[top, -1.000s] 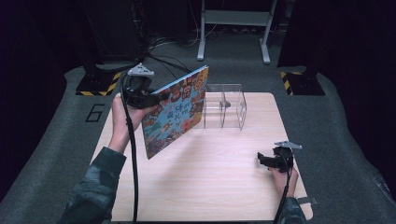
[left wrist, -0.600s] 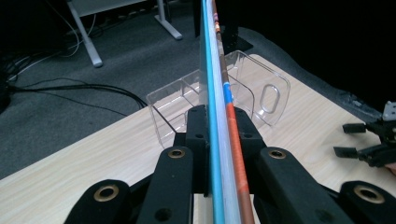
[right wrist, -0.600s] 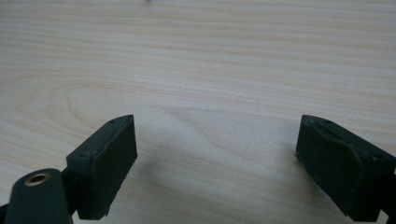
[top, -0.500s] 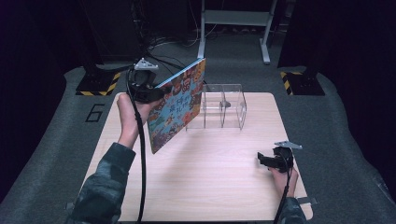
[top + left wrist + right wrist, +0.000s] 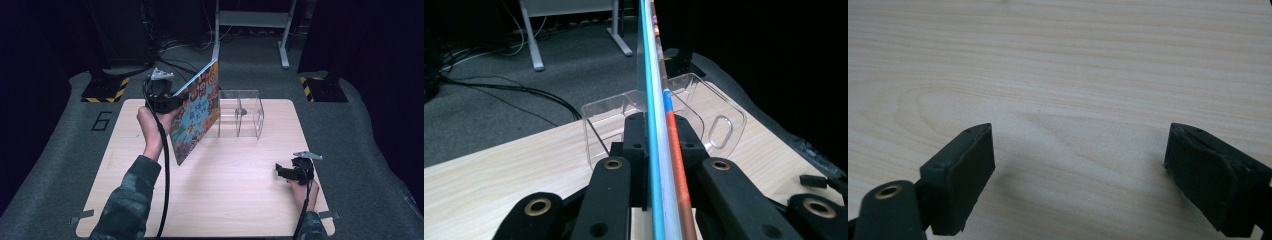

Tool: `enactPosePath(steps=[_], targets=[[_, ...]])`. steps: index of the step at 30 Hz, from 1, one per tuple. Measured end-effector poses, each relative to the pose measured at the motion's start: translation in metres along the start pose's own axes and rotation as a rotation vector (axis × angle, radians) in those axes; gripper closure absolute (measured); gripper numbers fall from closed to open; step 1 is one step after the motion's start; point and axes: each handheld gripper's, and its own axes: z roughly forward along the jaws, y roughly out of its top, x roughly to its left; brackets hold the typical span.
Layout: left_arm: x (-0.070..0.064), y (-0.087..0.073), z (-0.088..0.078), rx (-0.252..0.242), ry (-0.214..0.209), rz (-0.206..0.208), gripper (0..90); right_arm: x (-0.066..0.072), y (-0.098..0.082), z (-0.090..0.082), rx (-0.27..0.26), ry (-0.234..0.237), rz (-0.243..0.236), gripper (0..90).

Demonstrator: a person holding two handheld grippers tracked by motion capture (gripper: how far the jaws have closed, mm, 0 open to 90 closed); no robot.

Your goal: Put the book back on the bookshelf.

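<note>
1. While the left gripper [image 5: 176,101] is clamped on the edge of a thin picture book [image 5: 196,117], its black jaws press both covers in the left gripper view, where the book [image 5: 655,100] runs away edge-on as a turquoise and orange line.
2. Held on its edge, the book tilts above the far left part of the table, one lower corner down near the wood, just left of a clear acrylic rack [image 5: 240,114].
3. That rack [image 5: 694,110] stands directly beyond the book's far edge, with upright dividers and an oval cut-out in its end wall; whether book and rack touch I cannot tell.
4. Well apart at the near right, the right gripper [image 5: 286,172] lies low over the table, its jaws wide apart with only bare wood between them [image 5: 1078,165].
5. Pale wood-grain table [image 5: 240,200] sits on grey carpet marked with a "6" [image 5: 102,120]; cables [image 5: 170,55], a white desk frame [image 5: 250,20] and two yellow-and-black striped bases [image 5: 106,90] stand in the dark room beyond.
6. Bright, busy cartoon patterning covers the book's front.
</note>
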Motion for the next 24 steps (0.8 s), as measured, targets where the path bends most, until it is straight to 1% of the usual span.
enactPosePath(steps=[3,6,7,8,9,10,11,12,15,16,19,20,21,24], targets=[[0.000,-0.006,0.005,-0.011,0.011,-0.023,80.5,0.000,0.000,0.000,-0.002,0.001,-0.001,12.2],[0.000,-0.011,0.010,-0.016,0.025,-0.037,80.5,0.000,0.000,0.000,-0.001,0.000,-0.005,12.2],[0.000,-0.013,0.012,-0.017,0.032,-0.041,80.5,0.001,0.000,0.000,-0.003,0.005,0.005,12.2],[-0.002,-0.015,0.014,-0.032,0.040,-0.059,80.5,0.001,0.000,0.000,-0.003,0.004,0.003,12.3],[-0.002,-0.015,0.014,-0.032,0.040,-0.059,80.5,0.001,0.000,0.000,-0.003,0.004,0.003,12.3],[-0.002,-0.018,0.018,-0.037,0.055,-0.057,80.5,0.000,0.000,0.000,-0.001,0.001,-0.002,12.3],[-0.002,-0.018,0.018,-0.037,0.055,-0.057,80.5,0.000,0.000,0.000,-0.001,0.000,-0.005,12.3],[-0.004,-0.022,0.021,-0.040,0.065,-0.063,80.5,0.000,0.000,0.000,-0.002,-0.001,-0.005,12.4],[-0.005,-0.025,0.024,-0.046,0.065,-0.073,80.5,0.000,0.000,0.000,-0.001,0.000,-0.007,12.4],[-0.004,-0.029,0.027,-0.052,0.065,-0.089,80.5,0.000,0.000,0.000,-0.001,0.001,-0.008,12.4],[-0.004,-0.032,0.029,-0.061,0.075,-0.095,80.4,0.000,0.000,0.000,-0.001,0.000,-0.007,12.5],[-0.003,-0.036,0.030,-0.076,0.079,-0.107,80.5,0.001,0.000,0.000,-0.002,-0.001,-0.008,12.5],[-0.003,-0.036,0.030,-0.076,0.079,-0.107,80.4,0.001,0.000,0.000,-0.002,-0.001,-0.008,12.5],[-0.001,-0.043,0.034,-0.085,0.079,-0.117,80.4,0.001,0.000,0.000,-0.005,-0.006,-0.020,12.7]])
